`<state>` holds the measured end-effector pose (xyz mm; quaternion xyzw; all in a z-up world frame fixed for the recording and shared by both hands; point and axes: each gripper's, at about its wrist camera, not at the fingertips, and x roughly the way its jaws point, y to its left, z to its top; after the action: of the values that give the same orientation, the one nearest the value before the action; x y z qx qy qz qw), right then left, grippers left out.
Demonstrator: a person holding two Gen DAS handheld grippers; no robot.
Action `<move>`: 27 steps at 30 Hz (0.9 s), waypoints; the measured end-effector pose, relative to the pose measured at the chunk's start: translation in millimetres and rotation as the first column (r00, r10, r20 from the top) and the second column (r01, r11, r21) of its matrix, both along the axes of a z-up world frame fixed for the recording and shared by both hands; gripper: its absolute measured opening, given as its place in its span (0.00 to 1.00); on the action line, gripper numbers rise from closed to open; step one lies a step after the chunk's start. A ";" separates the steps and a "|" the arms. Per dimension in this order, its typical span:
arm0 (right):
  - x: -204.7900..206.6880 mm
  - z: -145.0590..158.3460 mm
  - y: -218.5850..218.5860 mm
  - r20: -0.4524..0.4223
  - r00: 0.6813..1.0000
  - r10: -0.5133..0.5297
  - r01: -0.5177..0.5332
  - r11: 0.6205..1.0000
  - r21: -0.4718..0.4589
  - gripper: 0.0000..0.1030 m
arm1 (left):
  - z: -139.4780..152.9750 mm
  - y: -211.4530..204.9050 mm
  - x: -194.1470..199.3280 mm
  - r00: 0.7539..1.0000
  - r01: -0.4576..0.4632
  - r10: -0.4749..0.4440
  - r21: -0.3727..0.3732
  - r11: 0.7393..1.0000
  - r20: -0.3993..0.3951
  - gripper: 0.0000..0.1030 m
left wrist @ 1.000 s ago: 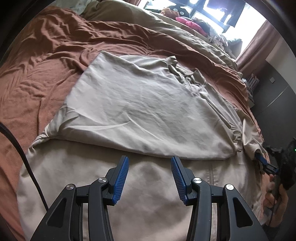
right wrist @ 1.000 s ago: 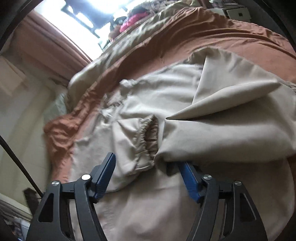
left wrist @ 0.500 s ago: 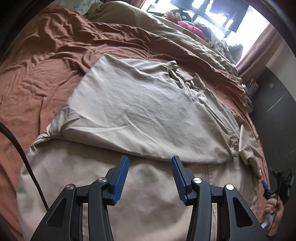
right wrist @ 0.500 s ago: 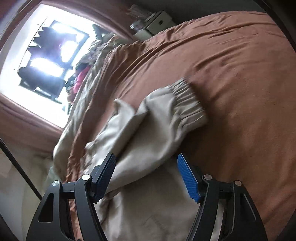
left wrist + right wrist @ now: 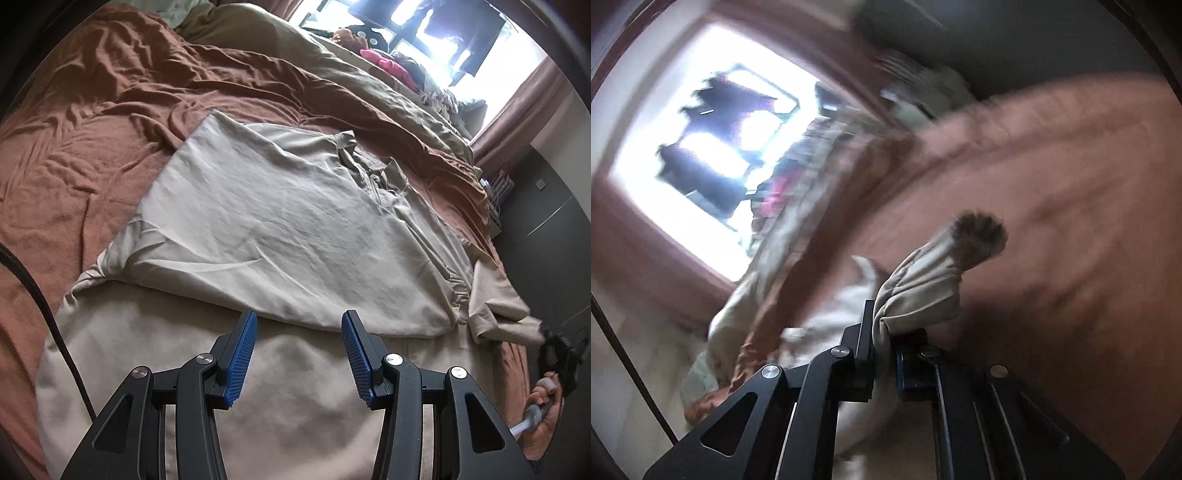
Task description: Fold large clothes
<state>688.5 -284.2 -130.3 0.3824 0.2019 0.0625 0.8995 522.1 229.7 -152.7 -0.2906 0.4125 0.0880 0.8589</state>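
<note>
While left tool [image 5: 299, 354] gapes | right tool [image 5: 884, 345] pinches sleeve [image 5: 923, 284]

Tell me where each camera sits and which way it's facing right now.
Left wrist: on the open left gripper, above the beige jacket on the brown bedsheet, facing the window; the person's right hand shows.
Right wrist: on the right gripper, shut on the jacket's sleeve; blurred.
Shared: jacket, bedsheet, window.

Beige jacket [image 5: 280, 229] lies partly folded; its sleeve [image 5: 923, 288] seemingly lifted.
</note>
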 end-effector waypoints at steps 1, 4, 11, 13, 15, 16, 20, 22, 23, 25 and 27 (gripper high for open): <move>-2.5 10.7 12.9 0.029 0.999 0.027 -0.027 1.000 -0.015 0.05 | 0.8 0.2 -1.0 1.000 0.000 0.000 -0.005 1.000 0.004 0.48; -7.8 35.4 51.1 0.088 0.991 0.101 -0.096 0.994 -0.060 0.05 | 4.7 0.2 -3.2 1.000 0.001 -0.001 0.000 1.000 0.013 0.48; -24.3 72.2 125.7 0.173 0.949 0.265 -0.246 0.961 -0.125 0.05 | 7.8 10.7 -11.2 0.999 -0.027 0.027 -0.007 1.000 0.022 0.48; -24.6 69.8 149.1 0.171 0.933 0.317 -0.297 0.945 -0.135 0.05 | 8.2 15.4 -13.6 0.999 -0.037 0.038 -0.011 0.999 0.025 0.48; -18.9 63.1 166.4 0.159 0.918 0.364 -0.344 0.929 -0.138 0.05 | 9.6 21.7 -16.4 0.998 -0.049 0.050 -0.014 0.999 0.029 0.48; -20.9 58.2 175.9 0.147 0.906 0.396 -0.376 0.915 -0.144 0.05 | 10.0 26.5 -18.5 0.997 -0.063 0.064 -0.018 0.998 0.033 0.48; -13.7 26.3 210.7 0.059 0.867 0.495 -0.481 0.861 -0.165 0.05 | 9.0 41.8 -23.7 0.993 -0.114 0.115 -0.028 0.993 0.022 0.48; -11.7 6.0 233.6 -0.014 0.841 0.540 -0.535 0.828 -0.168 0.05 | 7.0 47.7 -24.8 0.991 -0.132 0.133 -0.038 0.991 0.014 0.48; -1.9 1.6 242.6 -0.067 0.831 0.553 -0.555 0.814 -0.169 0.05 | 6.2 49.8 -25.0 0.990 -0.137 0.138 -0.043 0.990 0.011 0.48; 22.0 -12.3 259.6 -0.169 0.803 0.571 -0.594 0.792 -0.143 0.06 | 5.7 52.0 -25.1 0.990 -0.138 0.139 -0.045 0.989 0.010 0.48; 34.4 -25.9 268.0 -0.255 0.765 0.592 -0.626 0.776 -0.075 0.10 | 5.9 52.0 -26.0 0.991 -0.137 0.137 -0.036 0.990 0.006 0.48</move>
<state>722.9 -16.2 -156.2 0.2292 0.4163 0.2937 0.8294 496.0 281.7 -146.8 -0.3337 0.3892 0.1382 0.8474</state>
